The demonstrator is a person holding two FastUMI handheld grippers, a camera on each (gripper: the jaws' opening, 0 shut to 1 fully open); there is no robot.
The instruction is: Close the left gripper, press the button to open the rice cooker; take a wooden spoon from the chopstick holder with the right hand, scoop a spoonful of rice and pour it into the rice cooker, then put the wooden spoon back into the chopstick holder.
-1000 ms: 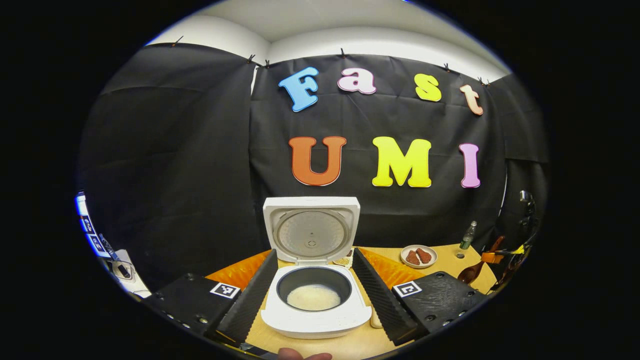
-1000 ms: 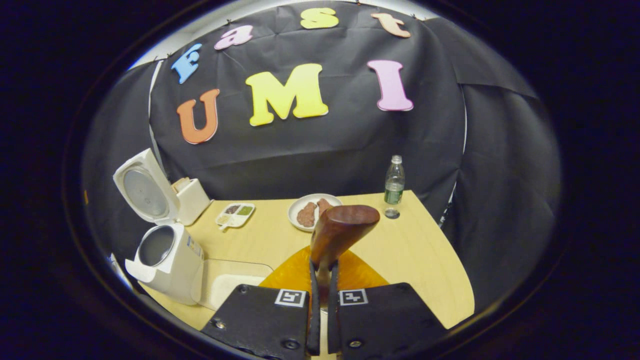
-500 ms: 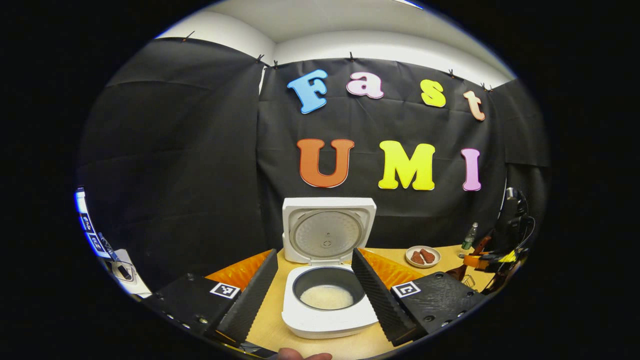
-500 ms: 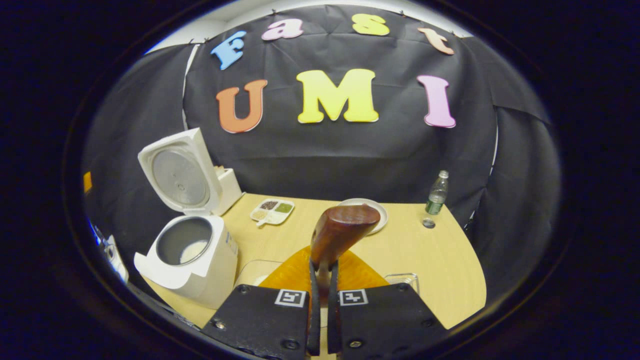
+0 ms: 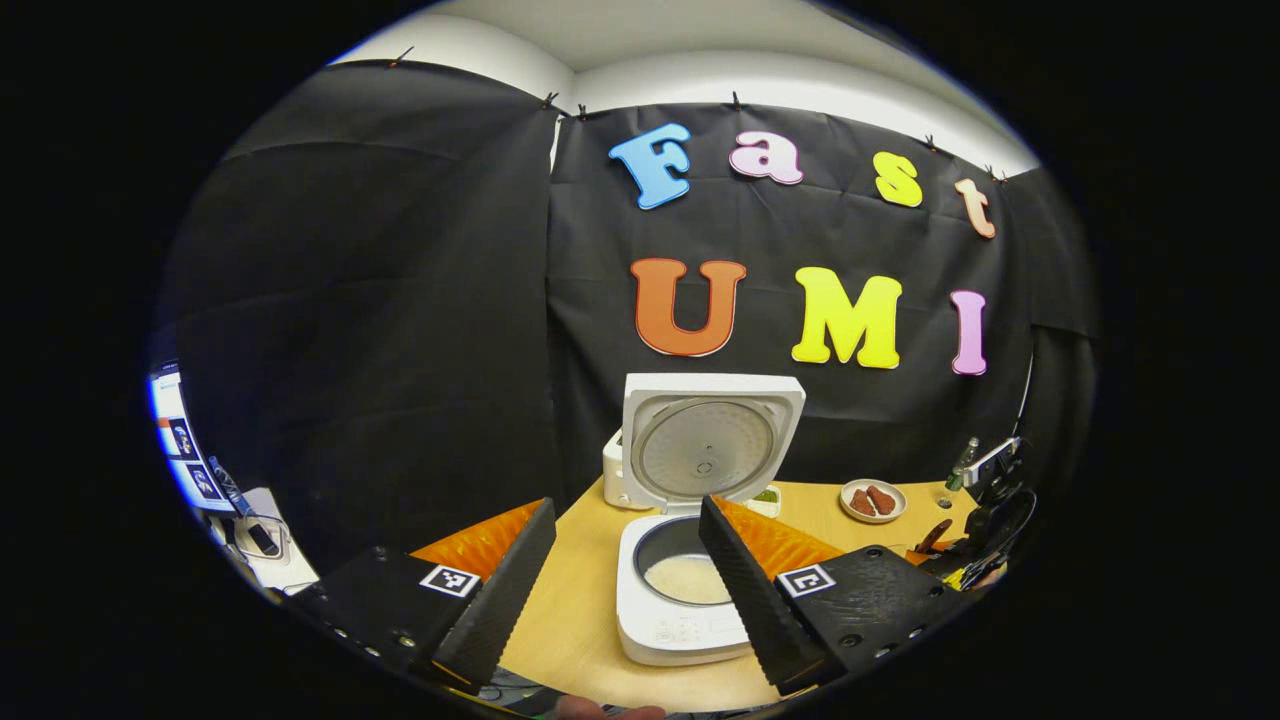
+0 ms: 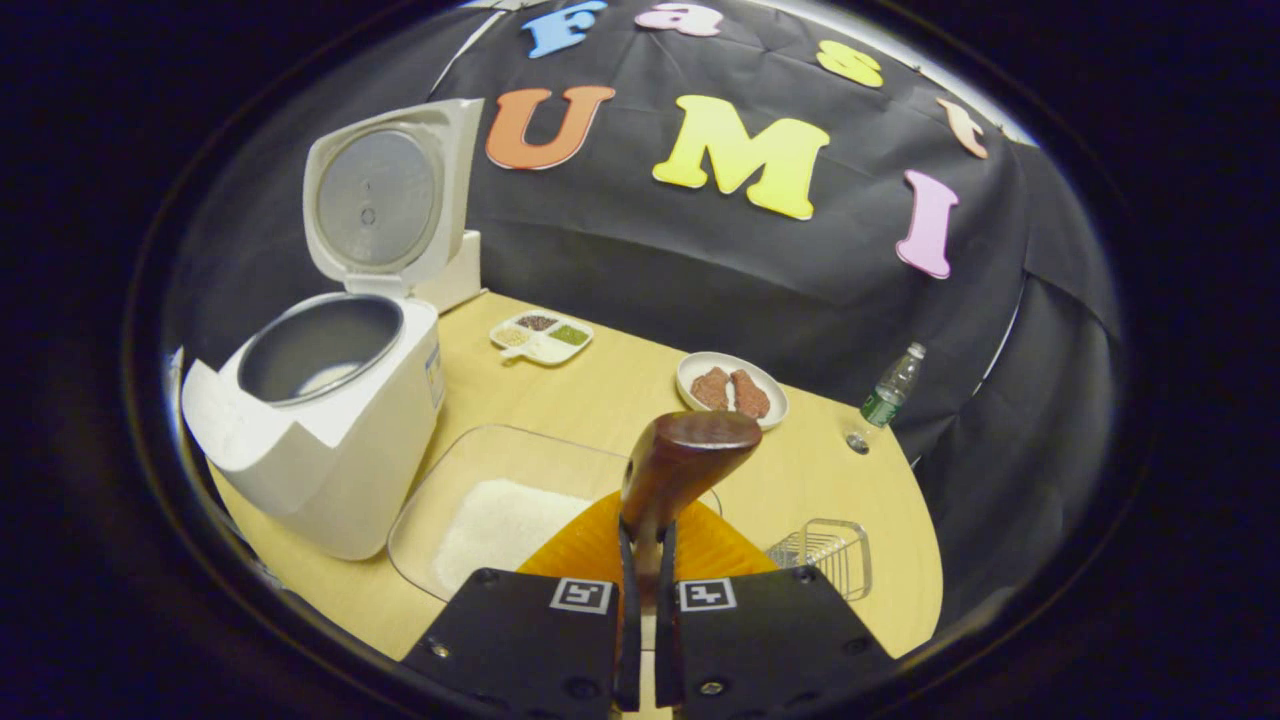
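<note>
Wooden spoon (image 6: 680, 465) clamped tight in right gripper (image 6: 645, 560); left gripper (image 5: 625, 560) held wide apart before lid-up rice cooker (image 5: 690, 520).

Two hand-held grippers, each seen from the camera riding on it.

The left hand-held gripper (image 5: 625, 580) has two broad, flat-topped blocks, each with a small square black-and-white marker and round screws near its edge; its long fingers (image 5: 505, 585) have ribbed inner faces, with orange panels behind them. The right hand-held gripper (image 6: 645, 560) has the same blocks, markers and screws, with an orange panel between them. A fingertip (image 5: 585, 708) shows at the bottom edge.
</note>
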